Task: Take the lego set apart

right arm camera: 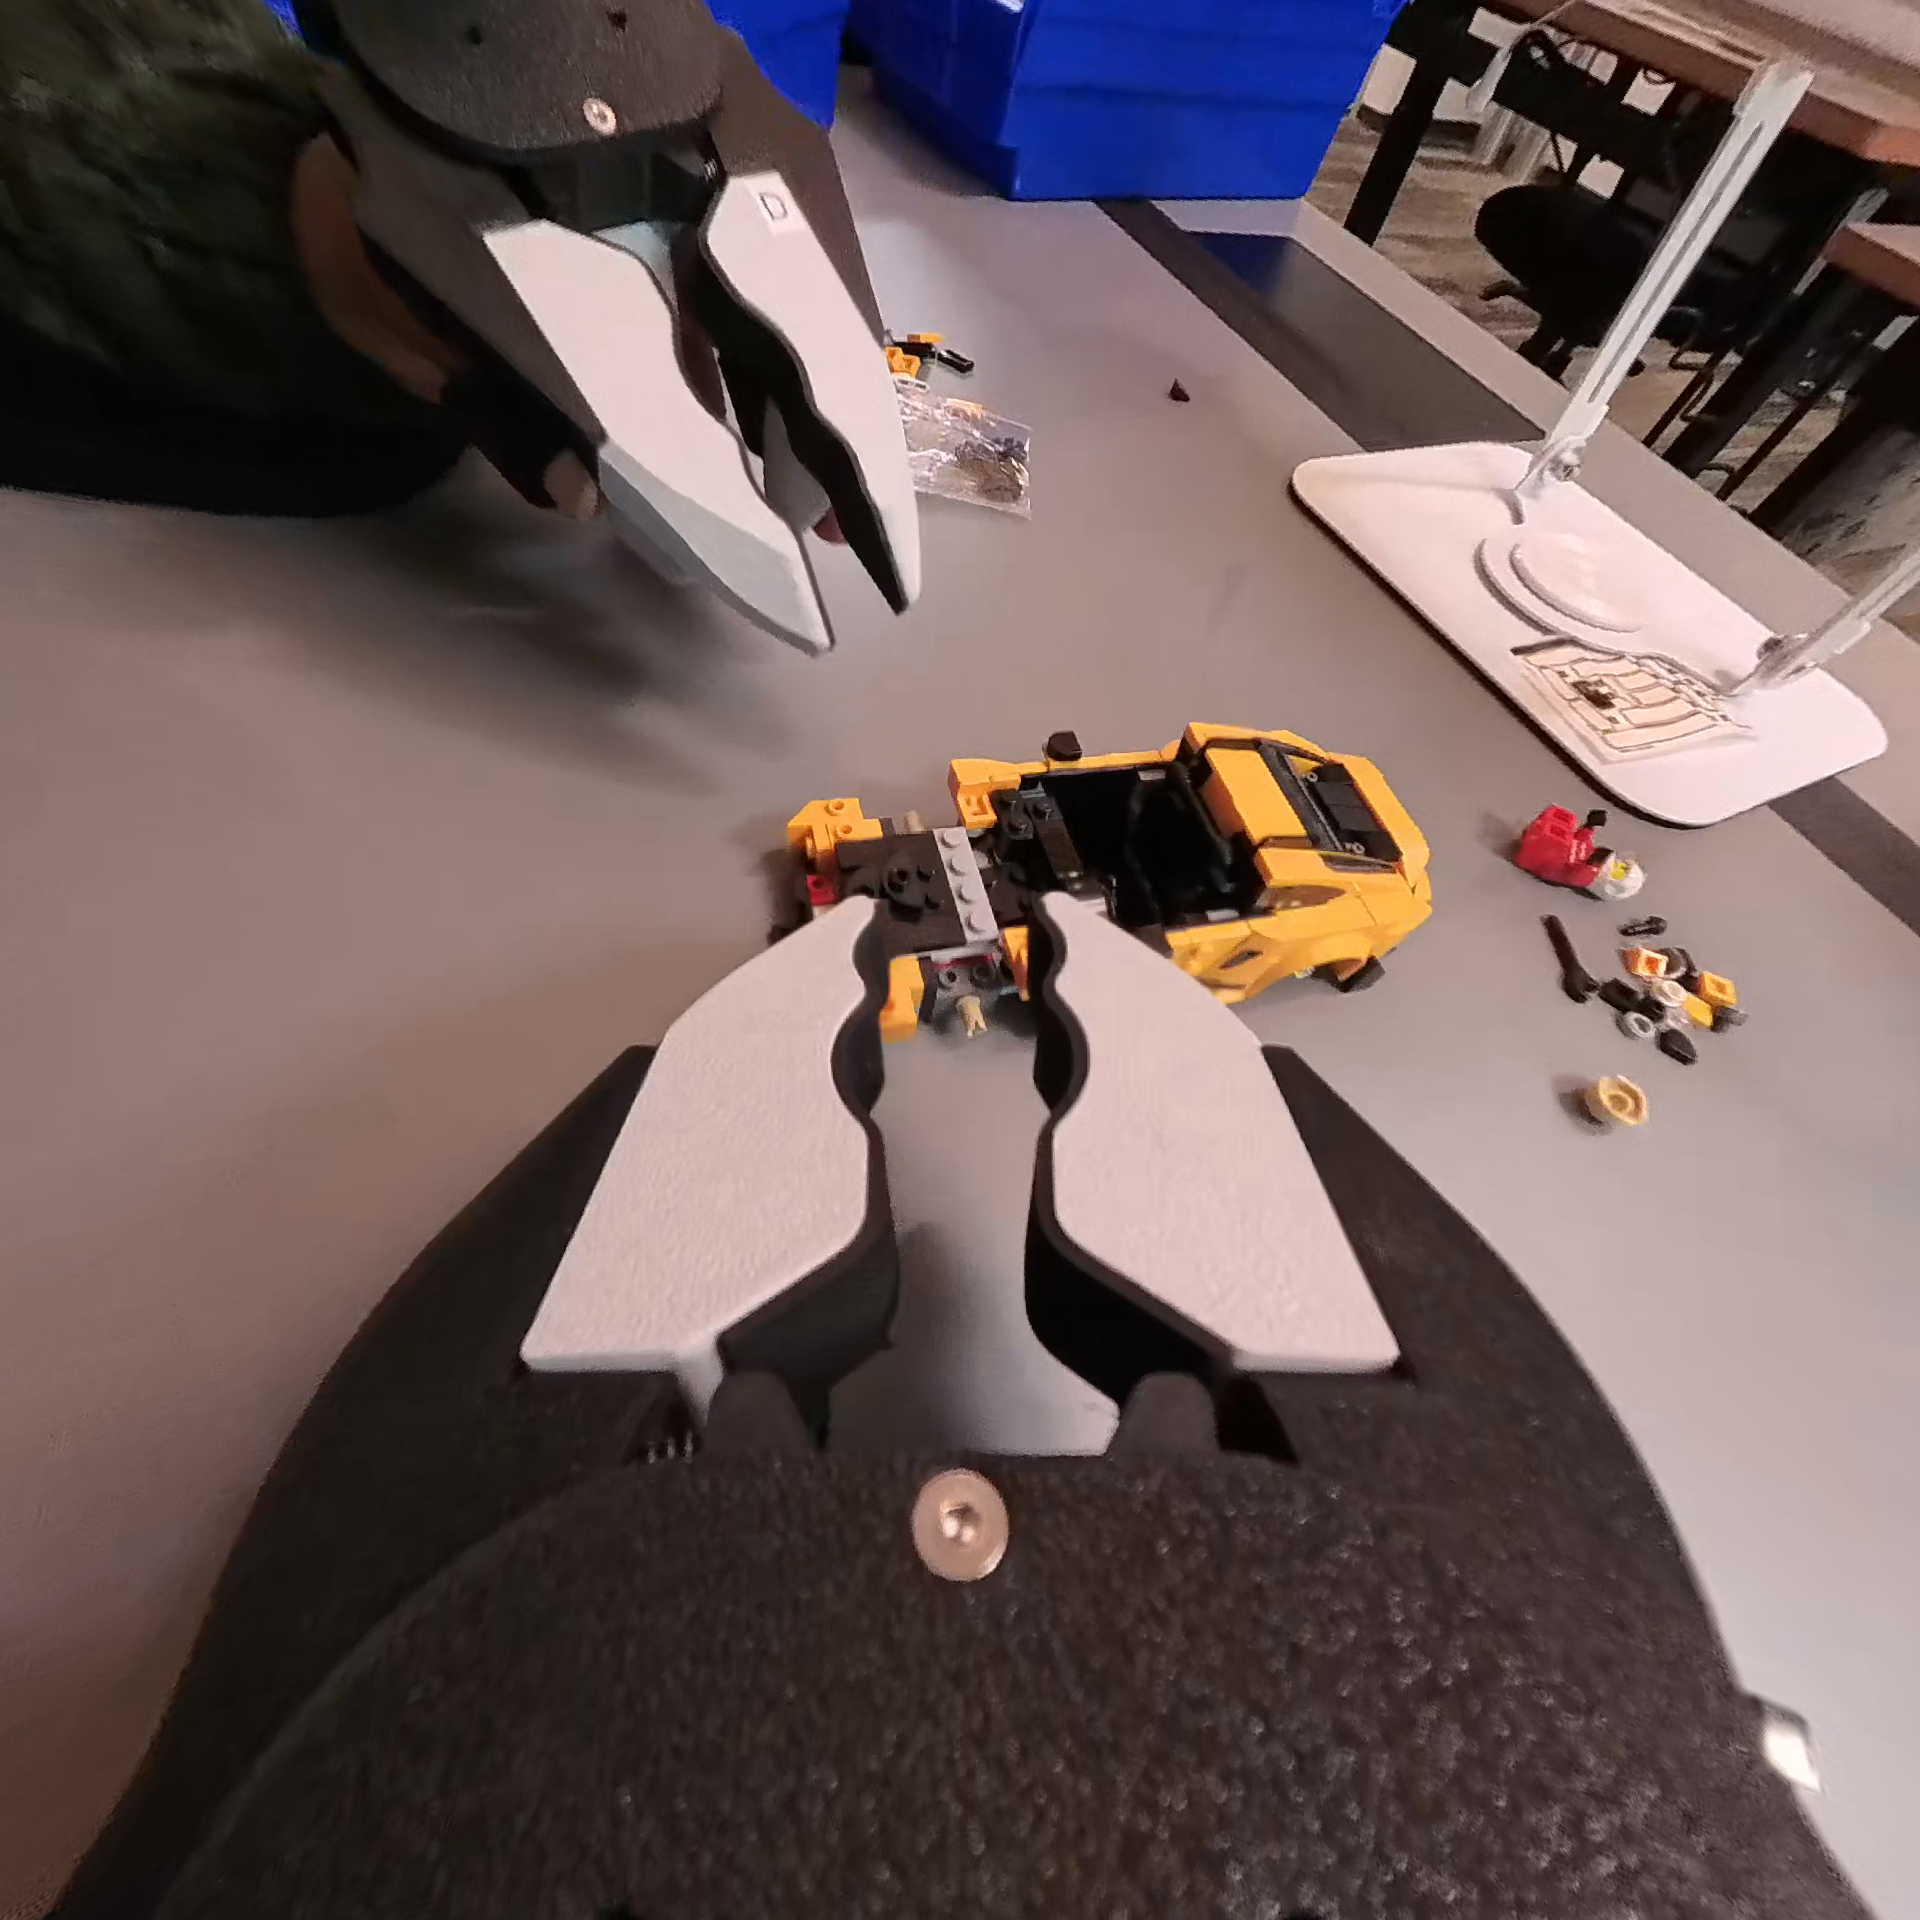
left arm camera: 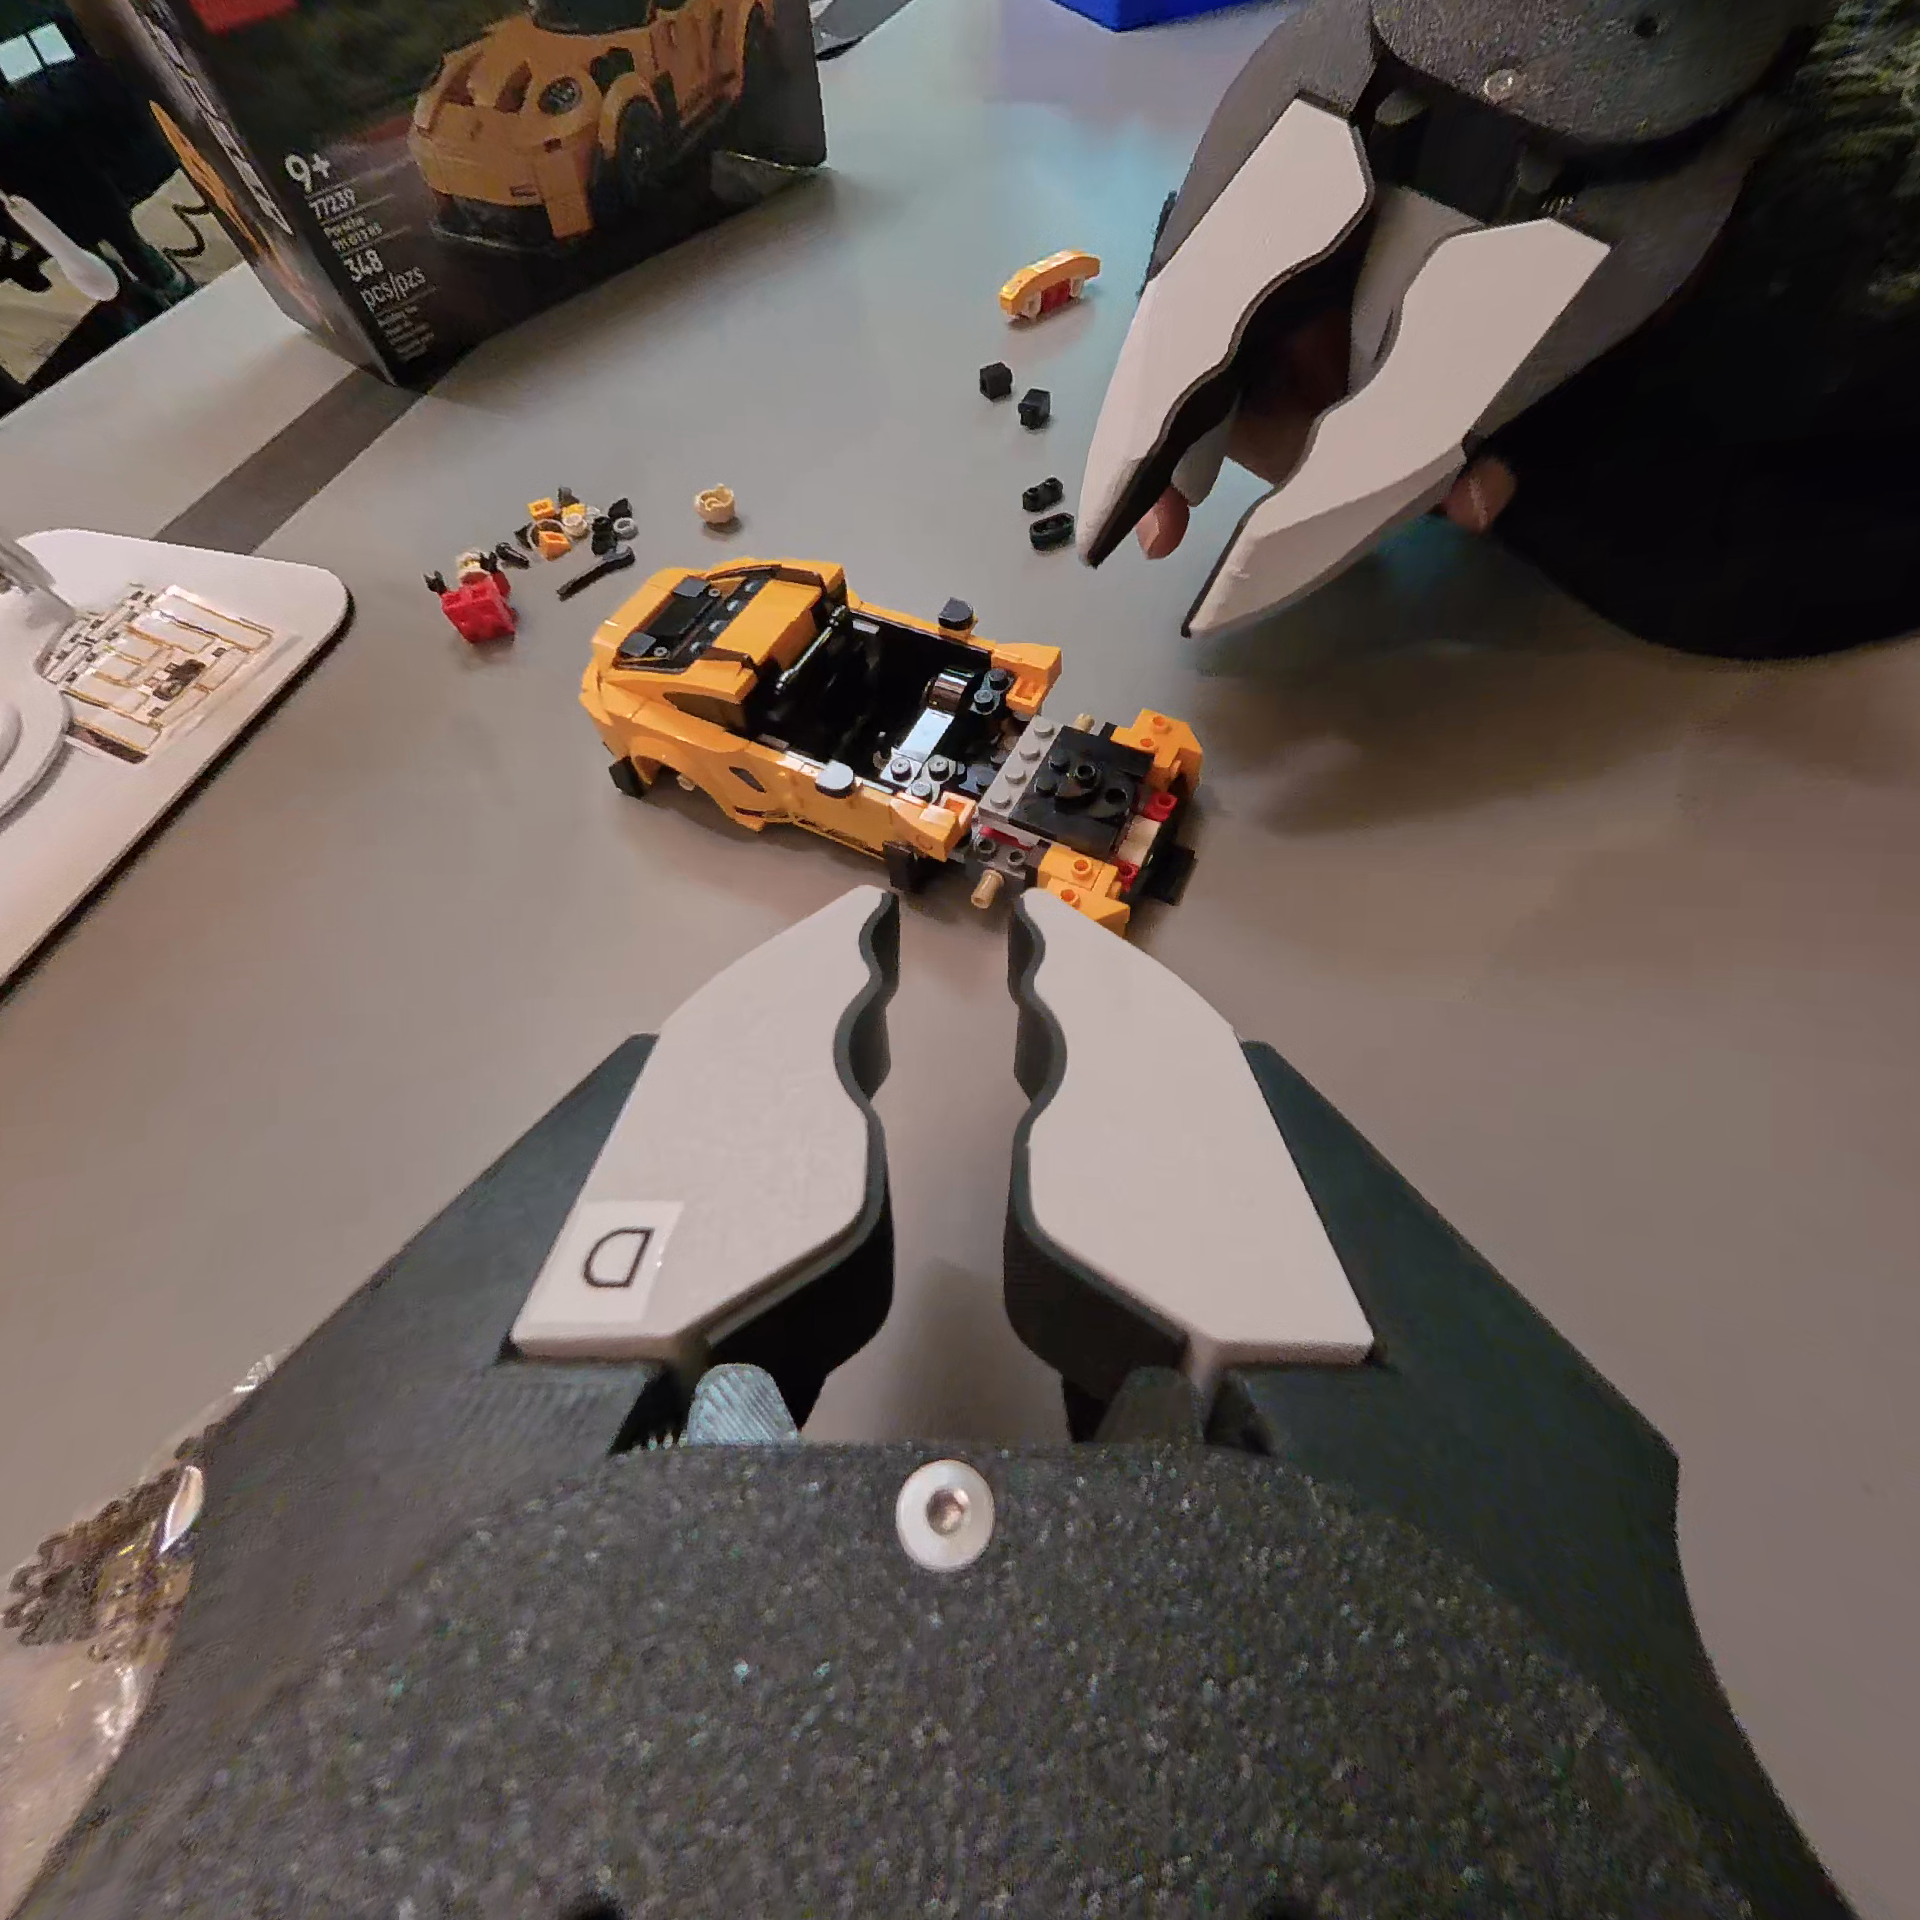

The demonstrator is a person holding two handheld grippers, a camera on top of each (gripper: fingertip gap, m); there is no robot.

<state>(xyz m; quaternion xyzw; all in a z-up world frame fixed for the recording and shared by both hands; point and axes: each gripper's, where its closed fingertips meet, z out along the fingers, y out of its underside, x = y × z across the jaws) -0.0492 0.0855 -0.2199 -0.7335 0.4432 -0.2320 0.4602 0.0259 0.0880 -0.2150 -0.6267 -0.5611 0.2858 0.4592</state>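
A yellow and black lego car (left arm camera: 790,717) lies on the grey table (left arm camera: 1455,1039), roof off and one end stripped to grey and black plates. It also shows in the right wrist view (right arm camera: 1299,883). My left gripper (left arm camera: 956,914) is open and empty, its tips just short of the car's stripped end. My right gripper (right arm camera: 954,914) is open and empty, its fingertips (right arm camera: 831,935) either side of that same end; I cannot tell if they touch it. In the left wrist view the right gripper (left arm camera: 1143,587) hangs above the table, right of the car.
Loose pieces lie near the car: a small pile (left arm camera: 566,530), a red piece (left arm camera: 478,613), a tan round piece (left arm camera: 717,504), black bits (left arm camera: 1013,390) and a yellow part (left arm camera: 1049,283). The set's box (left arm camera: 468,156), a white stand base (right arm camera: 1579,623), a parts bag (right arm camera: 966,447) and blue bins (right arm camera: 1122,94) surround them. The gap from one gripper's tips to the other's is roughly 8 cm.
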